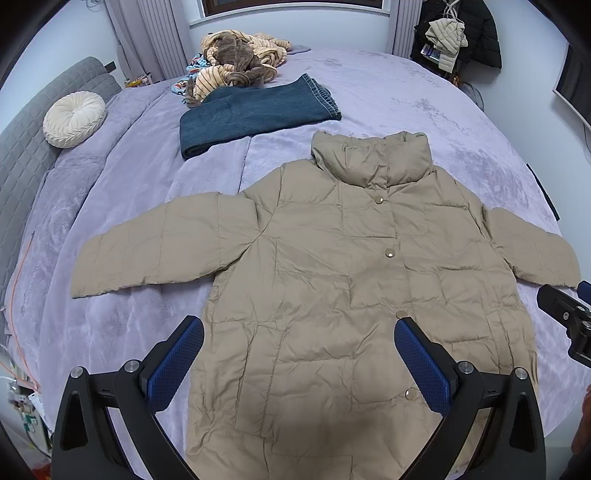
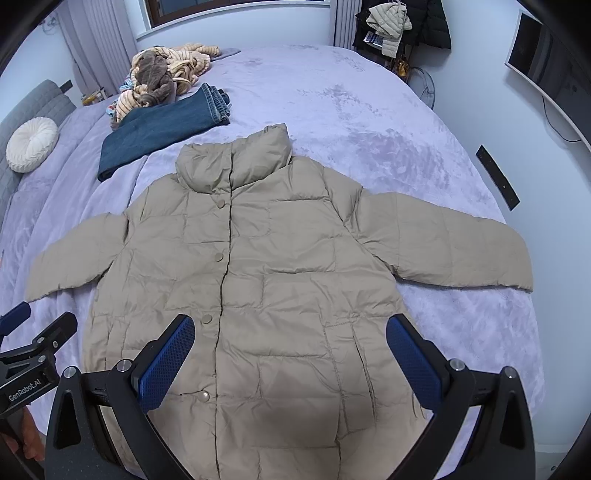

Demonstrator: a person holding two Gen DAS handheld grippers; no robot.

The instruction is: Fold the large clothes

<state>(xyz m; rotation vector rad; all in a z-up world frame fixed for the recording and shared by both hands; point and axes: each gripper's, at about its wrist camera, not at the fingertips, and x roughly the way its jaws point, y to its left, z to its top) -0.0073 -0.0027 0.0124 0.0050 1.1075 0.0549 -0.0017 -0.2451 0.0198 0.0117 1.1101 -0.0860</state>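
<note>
Shown only from the left wrist: the right gripper (image 1: 569, 317) at the right edge, just beyond the jacket's (image 1: 332, 288) right cuff, too little of it in view there to tell how its jaws stand. Shown only from the right wrist: the left gripper (image 2: 33, 339) at the left edge, below the left cuff, and a dark strip (image 2: 496, 177) at the bed's right side. In both: beige puffer jacket (image 2: 258, 280) spread flat, front up and snapped shut, on the lilac bed (image 2: 351, 110), collar away from the cameras, sleeves stretched out to either side. Folded jeans (image 1: 255, 110) beyond the collar to the left, a heap of striped cloth (image 1: 236, 62) farther back, a round white cushion (image 1: 74, 118) at the headboard, coats (image 2: 399, 22) hanging at the far wall. Left gripper (image 1: 299, 354) spread wide, holding nothing, hovering over the jacket's lower left front, with a pocket seam between the pads. Right gripper (image 2: 290, 350) likewise spread wide and empty, above the lower right front, hem below it.
</note>
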